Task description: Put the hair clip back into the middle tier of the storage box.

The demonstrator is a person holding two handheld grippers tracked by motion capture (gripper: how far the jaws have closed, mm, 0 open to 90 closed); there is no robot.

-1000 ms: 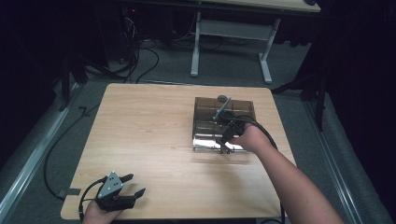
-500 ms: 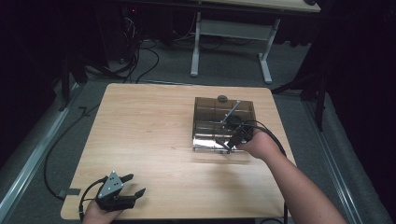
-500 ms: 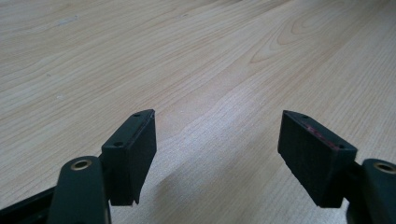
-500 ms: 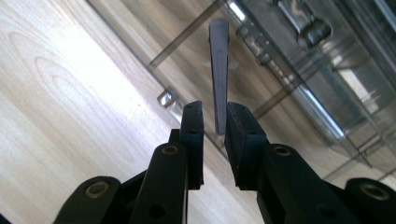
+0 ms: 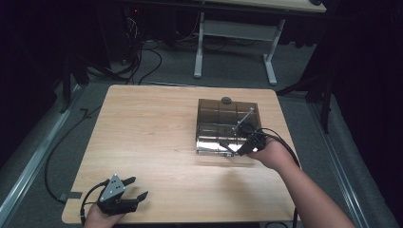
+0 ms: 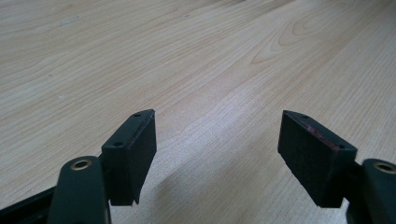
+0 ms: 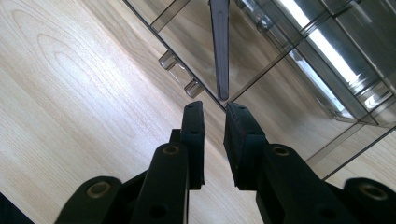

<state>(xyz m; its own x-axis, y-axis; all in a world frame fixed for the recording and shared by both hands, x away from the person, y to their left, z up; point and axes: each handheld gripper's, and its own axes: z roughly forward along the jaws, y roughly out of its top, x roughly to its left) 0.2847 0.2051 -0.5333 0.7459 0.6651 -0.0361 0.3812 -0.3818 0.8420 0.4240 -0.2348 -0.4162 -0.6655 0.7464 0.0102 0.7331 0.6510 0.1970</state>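
Observation:
A smoky clear plastic compartment box sits right of the table's middle. A thin grey rod leans inside it, slanting up to the right. My right gripper is at the box's near right edge. In the right gripper view the jaws stand a narrow gap apart with only wood between them. The grey rod ends just beyond their tips, above the box floor. My left gripper rests at the near left corner, wide open over bare wood.
A small dark round piece lies on the table just behind the box. The wooden table has open room to the left and middle. Cables and another table's legs are on the floor beyond.
My right gripper has drawn back from over the box to its near right edge. The grey rod has shifted right and stays leaning in the box. The left gripper has not moved.

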